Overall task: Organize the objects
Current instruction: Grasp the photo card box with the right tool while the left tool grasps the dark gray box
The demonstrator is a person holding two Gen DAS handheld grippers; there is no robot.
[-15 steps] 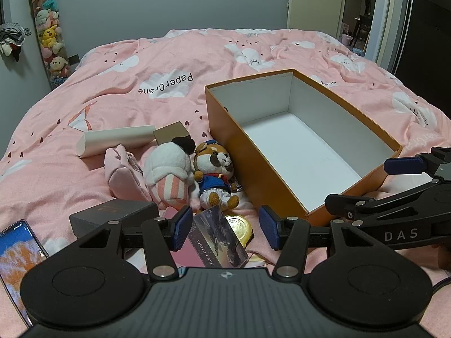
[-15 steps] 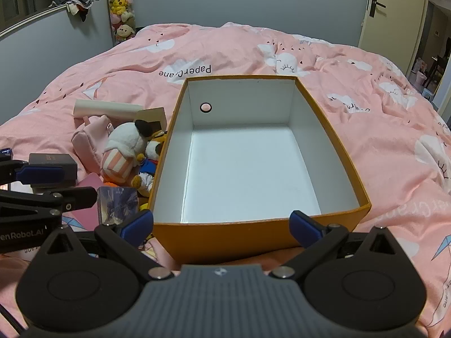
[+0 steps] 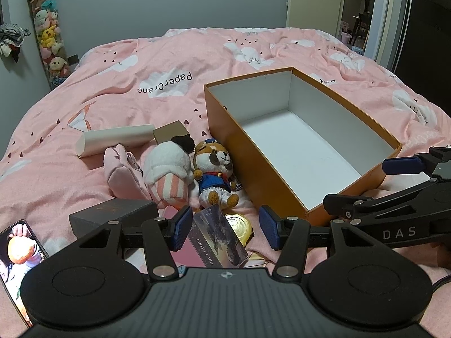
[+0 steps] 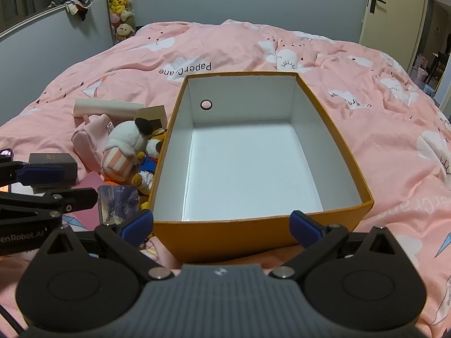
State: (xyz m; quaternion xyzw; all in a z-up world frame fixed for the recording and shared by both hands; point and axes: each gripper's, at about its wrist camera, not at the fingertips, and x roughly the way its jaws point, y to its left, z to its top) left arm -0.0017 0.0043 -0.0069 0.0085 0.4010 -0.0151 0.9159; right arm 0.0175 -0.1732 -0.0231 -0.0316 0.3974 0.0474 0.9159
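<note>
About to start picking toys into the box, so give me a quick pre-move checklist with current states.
1. Orange box empty: ok.
2. Left gripper open, nothing pinched: ok.
3. Right gripper open wide: ok.
4. Photo card lies between the left gripper's fingers, pads not pressing: ok.
5. Dog plush free to lift: not ok, it leans on the box wall and the white plush.
6. Phone clear of the left gripper: cannot tell.

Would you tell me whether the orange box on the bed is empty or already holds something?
Empty. The right wrist view shows the orange box with a bare white floor; the plush toys lie outside it.
</note>
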